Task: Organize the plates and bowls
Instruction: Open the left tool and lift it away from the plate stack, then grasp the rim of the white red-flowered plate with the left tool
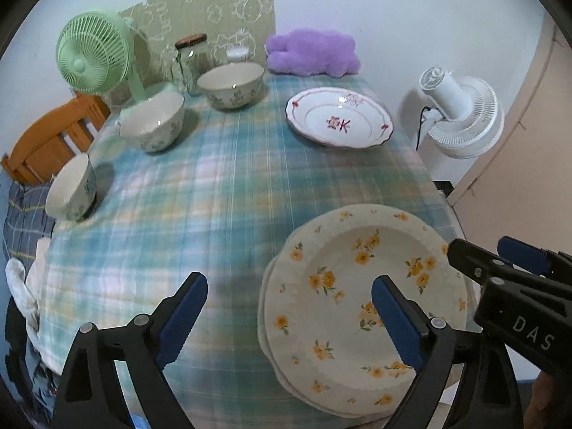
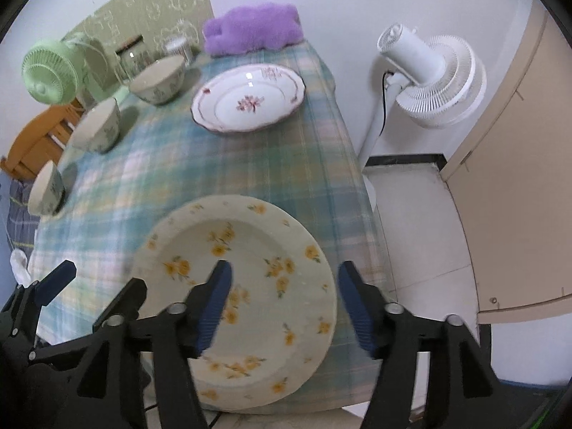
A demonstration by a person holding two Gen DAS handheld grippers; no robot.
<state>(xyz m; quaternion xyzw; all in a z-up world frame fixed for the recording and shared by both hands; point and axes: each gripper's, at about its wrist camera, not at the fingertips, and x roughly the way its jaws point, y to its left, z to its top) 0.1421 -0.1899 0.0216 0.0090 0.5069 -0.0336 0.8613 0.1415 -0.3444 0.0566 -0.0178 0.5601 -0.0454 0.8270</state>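
A yellow-flowered plate lies on another like it at the table's near right edge. A white plate with red pattern sits at the far right. Three patterned bowls stand at the left: far, middle, near. My left gripper is open above the table, its right finger over the flowered plate. My right gripper is open, straddling the flowered plate's right rim; it also shows in the left wrist view.
A green fan, a glass jar and a purple plush stand along the back. A white standing fan is off the table's right side. A wooden chair is at the left. The checked tablecloth covers the table.
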